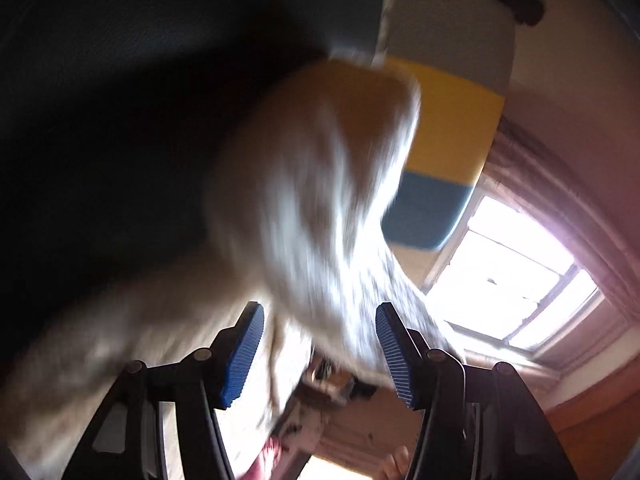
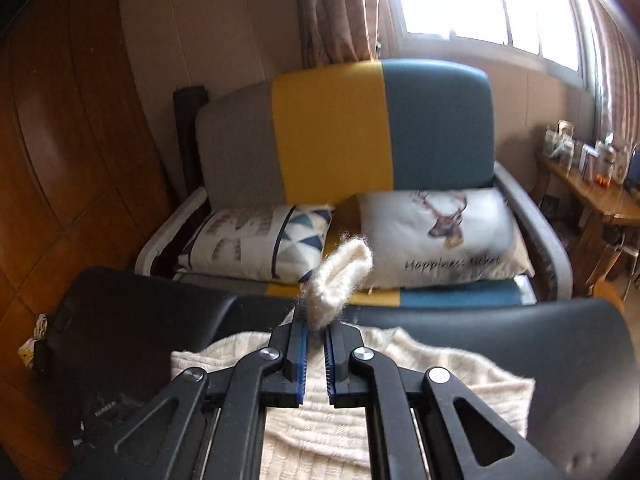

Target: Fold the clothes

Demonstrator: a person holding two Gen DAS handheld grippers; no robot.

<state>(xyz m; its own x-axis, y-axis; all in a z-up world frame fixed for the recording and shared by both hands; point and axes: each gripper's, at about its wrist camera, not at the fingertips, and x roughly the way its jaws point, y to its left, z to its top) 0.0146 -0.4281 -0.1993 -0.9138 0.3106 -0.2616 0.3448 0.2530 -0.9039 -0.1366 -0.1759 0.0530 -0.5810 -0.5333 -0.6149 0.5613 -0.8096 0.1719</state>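
Cream knit (image 2: 320, 420) lies on dark seat (image 2: 520, 340), soft, limp, light; right gripper (image 2: 316, 330) pinches a fuzzy edge shut, left gripper (image 1: 320, 344) half-open, blurred cloth between unpressed pads; grip hems.

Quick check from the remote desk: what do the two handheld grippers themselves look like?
Both are alike: the left gripper and right gripper have matte black linkage arms with cut-out slots and round silver pivot pins. Their fingers carry ribbed blue pads. No cables, markings or sleeves show.
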